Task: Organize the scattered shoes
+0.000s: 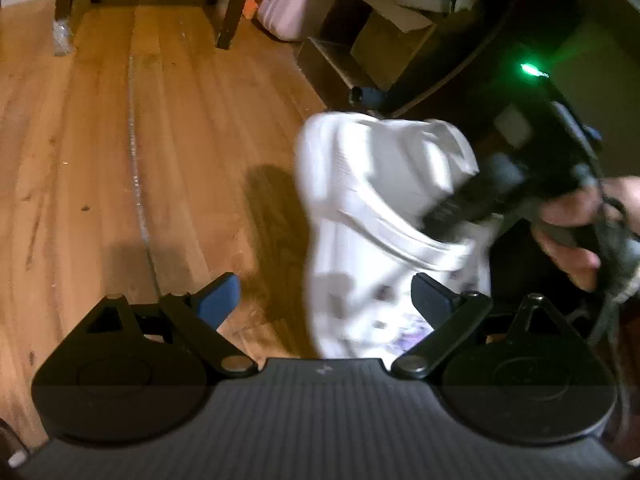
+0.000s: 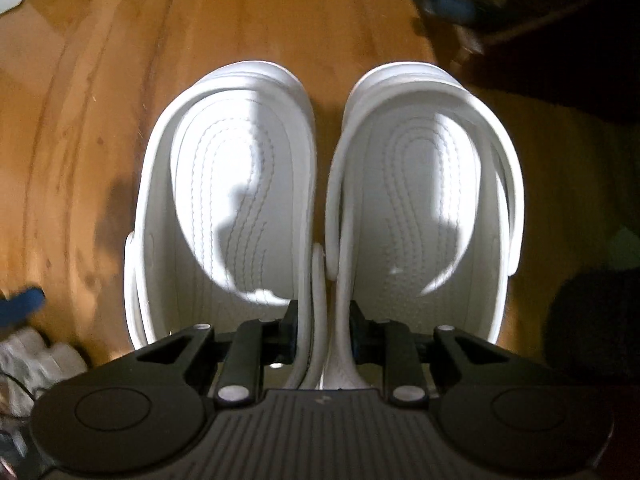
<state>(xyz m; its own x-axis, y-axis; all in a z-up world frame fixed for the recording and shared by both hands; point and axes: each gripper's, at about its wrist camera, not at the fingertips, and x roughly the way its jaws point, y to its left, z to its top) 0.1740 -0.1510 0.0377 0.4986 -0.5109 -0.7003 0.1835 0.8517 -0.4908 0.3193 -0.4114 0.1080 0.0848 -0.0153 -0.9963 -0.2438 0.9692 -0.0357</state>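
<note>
- Your right gripper (image 2: 323, 332) has its fingers nearly closed, pinching the two inner side walls of a pair of white clogs (image 2: 320, 200) together. One grip carries both shoes that way.
- The clogs hang below those fingers, heels away from the wrist camera and footbeds facing it, clear of the wooden floor (image 2: 100, 100). Clamped wall to wall, they stay aligned as a pair, which suits setting them down together.
- In the left wrist view the clogs (image 1: 380, 208) appear to the right of centre, with your right hand (image 1: 576, 232) and its tool coming in from the right edge.
- Your left gripper (image 1: 324, 296) stands wide open with nothing between its blue-padded fingers (image 1: 218, 300); the clog behind the right finger is not touched. It looks free to steady the pair or fetch another shoe.
- Hard to read: both views are smeared by motion. The clogs' toes are cut off by the gripper body in the right wrist view.
- The dark furniture (image 1: 460, 60) beyond the clogs, with a cardboard box (image 1: 384, 40) beside it, may be where shoes go, but I cannot tell.
- No other scattered shoes show clearly; the pale blurred heap (image 2: 36, 356) at the lower left cannot be identified.
</note>
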